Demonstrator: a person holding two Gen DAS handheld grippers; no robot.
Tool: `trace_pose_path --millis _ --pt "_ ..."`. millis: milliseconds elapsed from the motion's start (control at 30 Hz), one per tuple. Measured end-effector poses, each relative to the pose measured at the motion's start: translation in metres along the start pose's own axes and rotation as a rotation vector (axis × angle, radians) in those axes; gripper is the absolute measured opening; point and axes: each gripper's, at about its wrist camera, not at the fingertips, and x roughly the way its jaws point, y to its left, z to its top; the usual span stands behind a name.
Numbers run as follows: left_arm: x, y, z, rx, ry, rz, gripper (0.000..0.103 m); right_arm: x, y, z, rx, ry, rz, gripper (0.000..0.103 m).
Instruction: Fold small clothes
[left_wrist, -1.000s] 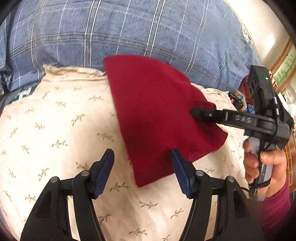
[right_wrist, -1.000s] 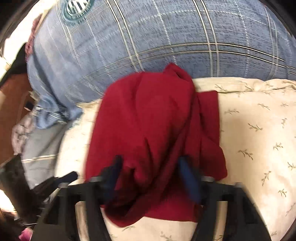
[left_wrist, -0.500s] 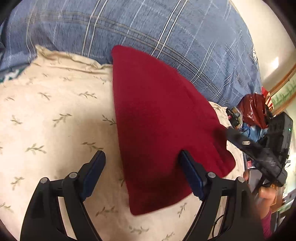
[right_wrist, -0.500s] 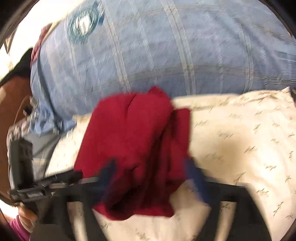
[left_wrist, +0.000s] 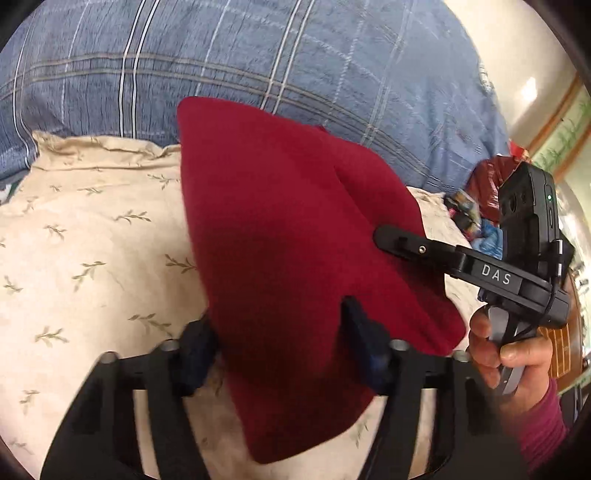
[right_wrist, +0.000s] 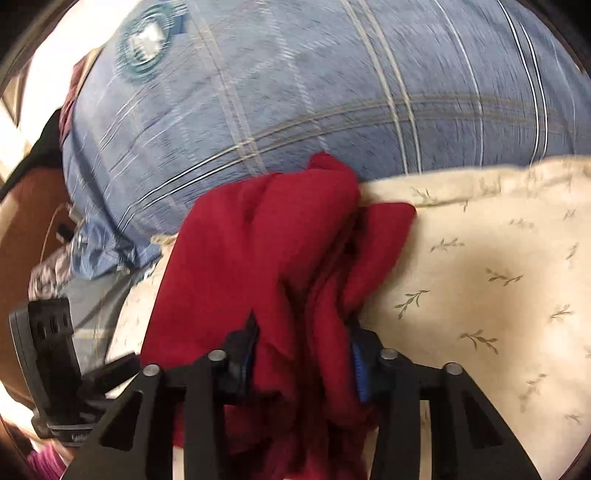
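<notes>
- Left tongs (left_wrist: 280, 343) have just been closing, now clamped on the red garment (left_wrist: 295, 258).
- Right tongs (right_wrist: 303, 354), also just closing, pinch its bunched folds over the leaf-print sheet (right_wrist: 498, 277).

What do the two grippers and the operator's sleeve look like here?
Both grippers are black with blue pads on the jaws and silver pivot bolts. The right gripper has white "DAS" lettering on its finger, a black box with a green light on top, a thin black cable and a grey handle. The right hand wears a magenta sleeve.
</notes>
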Motion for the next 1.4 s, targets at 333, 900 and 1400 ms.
trace_pose_path --millis 333,900,1400 --pt "-0.076 0.006 -0.071 0.038 0.089 0.065 0.055 -0.03 0.035 -0.076 0.019 0.102 0.088 0.057" --pt "-0.101 0.011 -0.082 0.037 -0.128 0.32 0.076 -0.036 0.11 -0.125 -0.368 0.036 -0.233 0.021" --pt "-0.128 -0.011 -0.076 0.043 -0.256 0.367 0.076 -0.087 0.129 -0.123 -0.261 -0.137 -0.233 0.063"
